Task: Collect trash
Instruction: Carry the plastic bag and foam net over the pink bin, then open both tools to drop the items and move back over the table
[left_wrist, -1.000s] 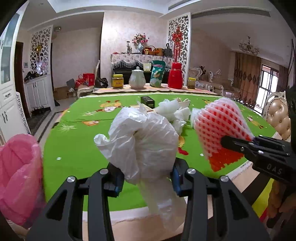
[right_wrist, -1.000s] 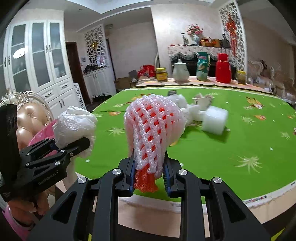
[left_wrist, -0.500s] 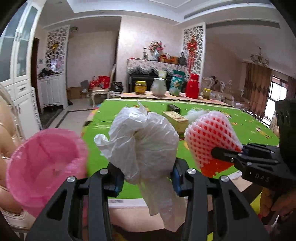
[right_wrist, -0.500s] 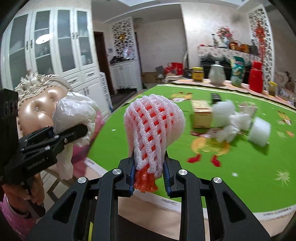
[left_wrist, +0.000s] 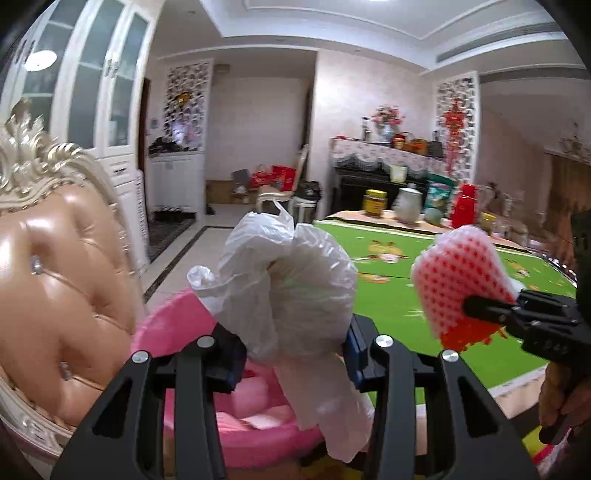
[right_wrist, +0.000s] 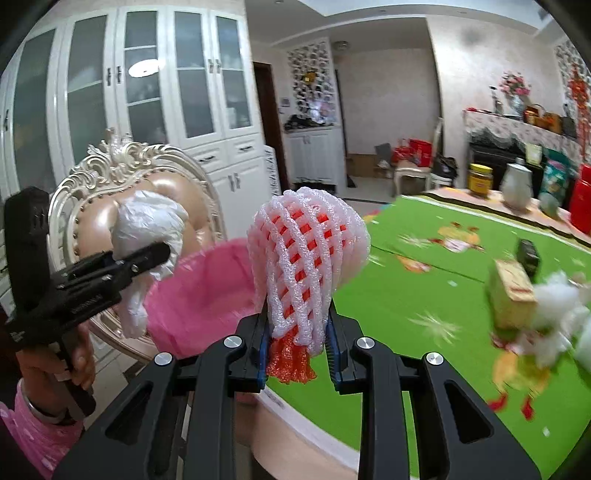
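Observation:
My left gripper (left_wrist: 293, 354) is shut on a crumpled white plastic bag (left_wrist: 291, 284), whose tail hangs below the jaws. Under and behind it sits a pink-lined trash bin (left_wrist: 184, 332) with pale scraps inside. My right gripper (right_wrist: 297, 354) is shut on a white foam fruit net (right_wrist: 306, 266) with orange mesh inside. In the right wrist view the left gripper (right_wrist: 162, 254) holds the white bag (right_wrist: 147, 229) over the pink bin (right_wrist: 207, 291). The right gripper (left_wrist: 469, 306) with the foam net (left_wrist: 461, 284) shows at the right of the left wrist view.
An ornate padded chair (left_wrist: 62, 295) stands just left of the bin. The green-clothed table (right_wrist: 424, 295) stretches to the right, with a cardboard box (right_wrist: 511, 291), white foam scraps (right_wrist: 557, 314) and jars and a teapot (right_wrist: 517, 184) at its far edge.
Both grippers have swung left, away from the table, keeping hold of the bag and the net. The pink bin and the chair have come into the middle of view.

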